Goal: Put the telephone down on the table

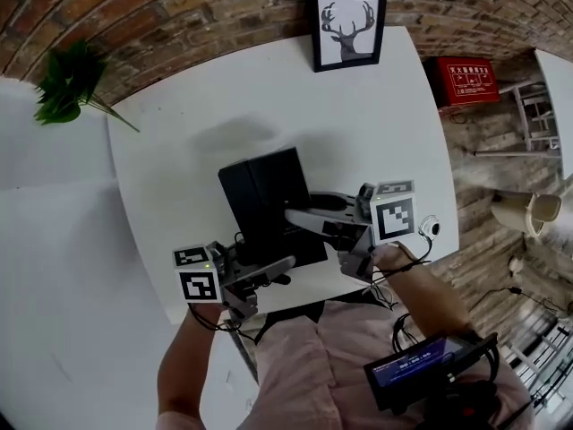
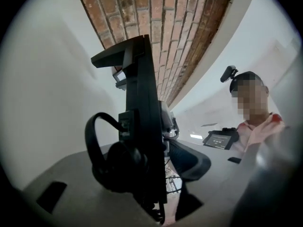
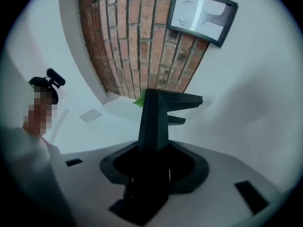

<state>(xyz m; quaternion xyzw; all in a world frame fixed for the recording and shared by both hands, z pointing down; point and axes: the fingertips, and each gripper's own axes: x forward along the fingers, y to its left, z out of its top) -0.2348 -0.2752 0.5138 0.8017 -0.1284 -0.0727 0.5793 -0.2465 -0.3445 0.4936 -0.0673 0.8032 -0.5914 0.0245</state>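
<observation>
Now you hold the black telephone (image 1: 267, 206) up near the middle of the frame, over the white table (image 1: 170, 159). Your left gripper (image 1: 271, 272) and right gripper (image 1: 309, 210) each pinch one edge. If one lets go early, it could tip and bang down.

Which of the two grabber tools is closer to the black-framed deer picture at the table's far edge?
The right gripper. In the head view it lies almost straight below the black-framed deer picture; the left gripper is lower and further left. Both hold the black telephone.
</observation>
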